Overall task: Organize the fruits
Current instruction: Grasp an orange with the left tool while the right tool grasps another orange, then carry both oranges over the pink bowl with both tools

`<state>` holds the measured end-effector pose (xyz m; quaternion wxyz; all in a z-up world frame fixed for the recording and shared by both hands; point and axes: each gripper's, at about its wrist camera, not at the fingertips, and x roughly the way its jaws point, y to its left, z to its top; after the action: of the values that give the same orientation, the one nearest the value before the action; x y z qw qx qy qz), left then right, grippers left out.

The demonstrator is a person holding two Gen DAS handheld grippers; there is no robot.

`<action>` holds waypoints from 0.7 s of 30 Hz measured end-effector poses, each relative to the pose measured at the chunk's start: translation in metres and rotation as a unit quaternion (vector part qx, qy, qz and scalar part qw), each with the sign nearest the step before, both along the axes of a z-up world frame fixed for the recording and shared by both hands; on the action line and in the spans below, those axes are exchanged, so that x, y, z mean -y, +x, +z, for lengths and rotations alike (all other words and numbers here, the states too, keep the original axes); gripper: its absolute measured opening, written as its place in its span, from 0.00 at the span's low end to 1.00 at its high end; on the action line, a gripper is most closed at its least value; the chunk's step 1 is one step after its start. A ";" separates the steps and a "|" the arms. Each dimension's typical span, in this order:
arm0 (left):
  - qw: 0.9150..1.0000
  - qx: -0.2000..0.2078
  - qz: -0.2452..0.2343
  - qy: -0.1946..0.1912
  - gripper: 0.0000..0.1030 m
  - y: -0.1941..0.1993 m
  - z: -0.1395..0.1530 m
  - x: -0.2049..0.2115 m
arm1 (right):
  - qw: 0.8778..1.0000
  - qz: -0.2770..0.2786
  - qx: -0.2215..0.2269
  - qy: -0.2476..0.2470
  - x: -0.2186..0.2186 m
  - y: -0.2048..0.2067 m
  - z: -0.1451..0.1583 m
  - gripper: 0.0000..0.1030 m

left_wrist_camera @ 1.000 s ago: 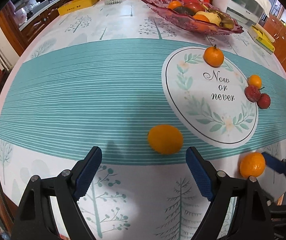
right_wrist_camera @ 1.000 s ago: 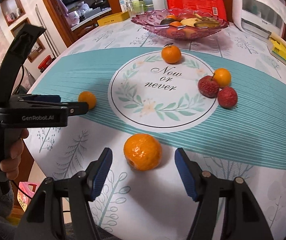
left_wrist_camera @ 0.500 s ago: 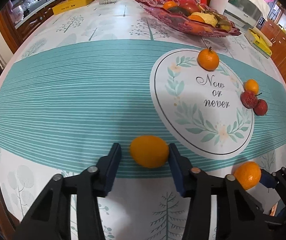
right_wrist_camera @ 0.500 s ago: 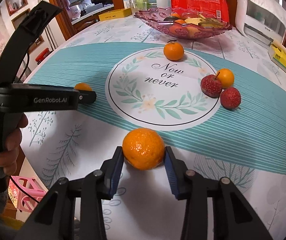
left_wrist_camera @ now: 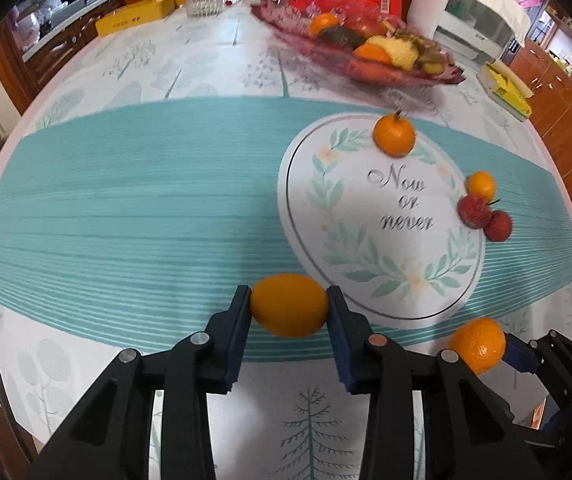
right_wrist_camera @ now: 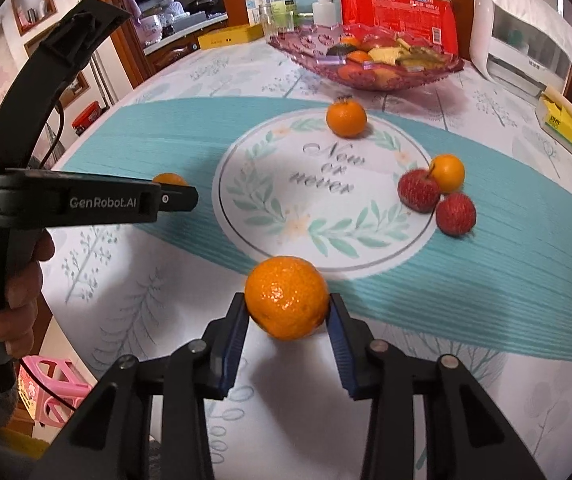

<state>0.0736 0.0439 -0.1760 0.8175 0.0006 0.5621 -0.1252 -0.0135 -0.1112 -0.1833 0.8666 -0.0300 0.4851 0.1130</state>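
Both fruits look light, firm but bruisable, with rounded, slightly slick skins, best pinched across the widest middle; the left gripper [left_wrist_camera: 289, 307] is closed on a smooth oval orange fruit [left_wrist_camera: 289, 305], near the printed circle [left_wrist_camera: 382, 216], on its left; the right gripper [right_wrist_camera: 288, 312] pinches a dimpled mandarin [right_wrist_camera: 287, 297] at the circle's near edge; both tilt steeply downward, far from the fruit bowl [right_wrist_camera: 366, 65].

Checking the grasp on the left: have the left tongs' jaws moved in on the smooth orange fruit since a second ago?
Yes. The left tongs have shut on the smooth orange fruit, which was lying between wide-open jaws at the teal band's near edge.
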 end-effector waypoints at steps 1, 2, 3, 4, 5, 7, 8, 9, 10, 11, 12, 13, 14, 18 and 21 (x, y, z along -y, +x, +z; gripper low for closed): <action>1.000 0.005 -0.002 0.000 0.35 0.001 0.006 0.001 | 1.000 0.000 0.002 0.002 0.000 0.001 0.003 0.39; 1.000 0.010 -0.003 0.000 0.35 0.001 0.013 0.001 | 1.000 0.001 0.006 0.005 -0.001 0.003 0.007 0.39; 1.000 0.014 -0.004 -0.002 0.35 0.002 0.019 0.001 | 1.000 0.002 0.010 0.007 -0.002 0.005 0.012 0.39; 1.000 0.020 -0.005 -0.002 0.35 0.003 0.026 0.001 | 1.000 0.004 0.016 0.009 -0.003 0.007 0.018 0.39; 1.000 0.026 -0.006 -0.003 0.35 0.004 0.033 0.001 | 1.000 0.005 0.020 0.009 -0.004 0.008 0.021 0.39; 0.999 0.037 -0.009 -0.004 0.35 0.007 0.046 0.002 | 0.999 0.008 0.032 0.012 -0.006 0.011 0.033 0.39; 0.999 0.042 -0.010 -0.004 0.35 0.009 0.052 0.002 | 0.999 0.010 0.038 0.015 -0.007 0.013 0.039 0.39; 0.999 0.049 -0.012 -0.005 0.35 0.012 0.060 0.002 | 0.999 0.010 0.042 0.017 -0.007 0.015 0.043 0.39; 0.998 0.053 -0.013 -0.006 0.35 0.014 0.065 0.002 | 0.999 0.011 0.047 0.019 -0.007 0.018 0.049 0.39; 0.998 0.058 -0.014 -0.008 0.35 0.016 0.071 0.002 | 0.998 0.011 0.052 0.023 -0.007 0.020 0.055 0.39; 0.998 0.064 -0.016 -0.009 0.35 0.019 0.079 0.003 | 0.998 0.011 0.060 0.026 -0.007 0.023 0.064 0.39; 0.997 0.068 -0.018 -0.010 0.35 0.022 0.086 0.004 | 0.997 0.010 0.065 0.028 -0.006 0.026 0.069 0.39; 0.997 0.072 -0.018 -0.011 0.35 0.024 0.091 0.004 | 0.997 0.009 0.073 0.029 -0.005 0.030 0.077 0.39; 0.995 0.094 -0.025 -0.014 0.35 0.034 0.117 0.009 | 0.995 0.003 0.093 0.038 0.001 0.042 0.102 0.39; 0.993 0.112 -0.033 -0.012 0.35 0.043 0.135 0.013 | 0.994 0.001 0.104 0.043 0.007 0.053 0.121 0.39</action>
<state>0.1165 0.0313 -0.0407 0.8706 0.0235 0.4654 -0.1581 0.0399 -0.1184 -0.0622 0.9129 -0.0045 0.3867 0.1311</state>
